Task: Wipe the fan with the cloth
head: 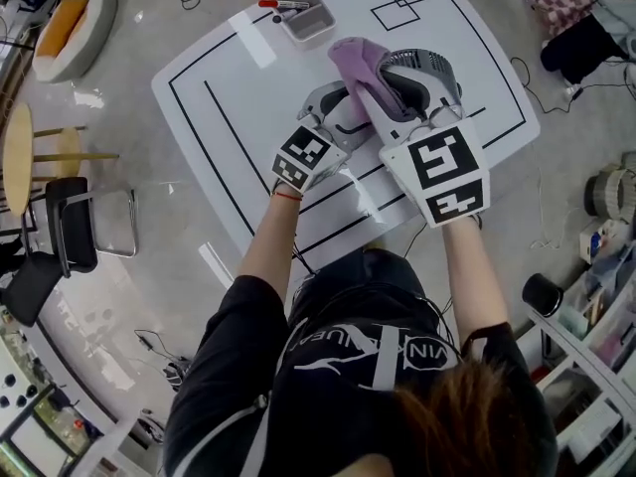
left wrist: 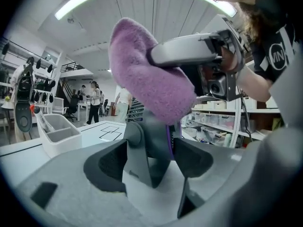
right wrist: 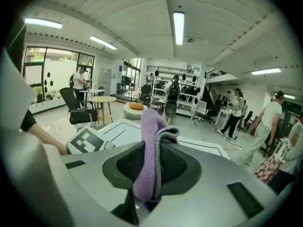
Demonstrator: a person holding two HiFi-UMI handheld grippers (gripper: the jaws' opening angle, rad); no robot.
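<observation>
Jaws of right gripper (right wrist: 154,161) clenched on folded purple cloth (right wrist: 150,145), its free end laid against top of fan (left wrist: 142,145). Left gripper (left wrist: 150,167) grasps fan's grey stem, over table (head: 229,97). Wiping seems under way up top. Lower body probably still to do.

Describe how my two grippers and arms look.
The left gripper and right gripper have pale grey shells with dark, textured pads on the fingers. Each carries a white cube with black square markers. The arms are bare below a black short-sleeved T-shirt with white lettering; a red band circles the left wrist.
</observation>
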